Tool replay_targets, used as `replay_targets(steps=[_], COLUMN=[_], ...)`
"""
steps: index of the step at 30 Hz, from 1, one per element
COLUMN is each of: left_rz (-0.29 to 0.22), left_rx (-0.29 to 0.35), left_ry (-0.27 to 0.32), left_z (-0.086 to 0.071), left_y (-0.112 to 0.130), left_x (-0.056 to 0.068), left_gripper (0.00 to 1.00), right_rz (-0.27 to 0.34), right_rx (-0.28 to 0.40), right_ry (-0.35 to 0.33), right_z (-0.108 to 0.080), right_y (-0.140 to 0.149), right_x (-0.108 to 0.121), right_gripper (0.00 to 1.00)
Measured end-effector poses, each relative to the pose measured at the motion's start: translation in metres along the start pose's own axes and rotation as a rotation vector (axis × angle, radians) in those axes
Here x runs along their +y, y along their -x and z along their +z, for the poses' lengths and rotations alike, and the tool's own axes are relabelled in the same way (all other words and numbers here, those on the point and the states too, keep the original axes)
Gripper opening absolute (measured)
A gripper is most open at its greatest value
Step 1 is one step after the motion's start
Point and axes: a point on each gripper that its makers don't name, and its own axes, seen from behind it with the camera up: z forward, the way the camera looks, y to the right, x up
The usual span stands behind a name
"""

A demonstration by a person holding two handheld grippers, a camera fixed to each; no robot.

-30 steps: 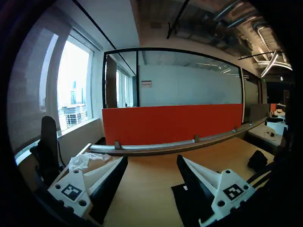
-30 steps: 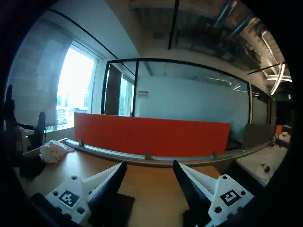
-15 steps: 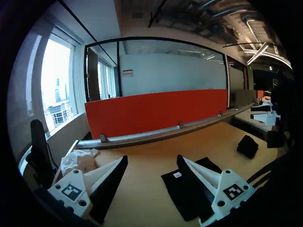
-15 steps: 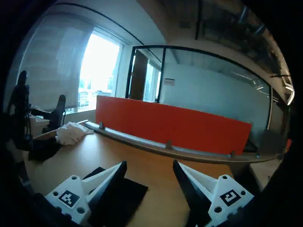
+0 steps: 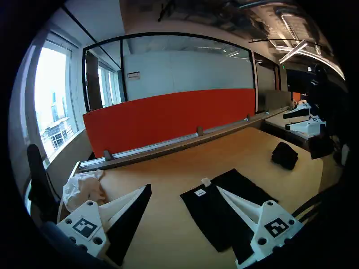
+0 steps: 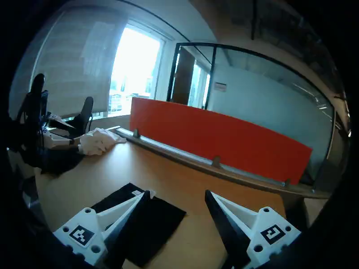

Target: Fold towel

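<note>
Left gripper (image 5: 181,187) – jaws spread wide, bare wood in the gap, nothing held. Black towel (image 5: 204,213) lies flat on the wooden table (image 5: 161,228), right under and just ahead of this gripper's right-hand finger (image 5: 251,224); the towel's near left corner reaches into the gap. A small white tag (image 5: 200,192) sits at the towel's far edge, just ahead of that fingertip. Whether the finger touches the cloth – cannot tell. Ahead-left of the left-hand finger (image 5: 112,215), a crumpled white cloth (image 5: 83,188) near the table edge. Farther ahead-right, well apart from the towel, a small black bundle (image 5: 284,155). Beyond, across the back of the table, an orange divider panel (image 5: 170,116), then a glass wall, with a window (image 5: 49,112) off to the left.

Right gripper (image 6: 177,193) – also wide open, holding nothing. Here the towel (image 6: 157,219) lies under and beside the left-hand finger (image 6: 107,219), spreading into the gap; the right-hand finger (image 6: 247,228) is over bare table (image 6: 193,179). Tag (image 6: 137,193) shows just left of the left fingertip. Far ahead-left is the white cloth (image 6: 101,140), then the divider panel (image 6: 224,143) running across, with the window (image 6: 134,76) behind it.
</note>
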Motion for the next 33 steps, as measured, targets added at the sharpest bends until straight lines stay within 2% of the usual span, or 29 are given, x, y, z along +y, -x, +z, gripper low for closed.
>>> replay_targets(steps=[12,33], left_rz=[0.019,0.031], left_rx=[-0.051,-0.163], left_ry=[0.038,0.081], left_z=[0.009,0.025], left_y=[0.031,0.106], left_x=[0.017,0.042], left_gripper=[0.96,0.96], right_rz=[0.004,0.0], right_rx=[-0.063,-0.161], right_ry=[-0.04,-0.103], right_z=[0.009,0.027], right_y=[0.033,0.107], right_x=[-0.014,-0.039], right_gripper=[0.94,0.94])
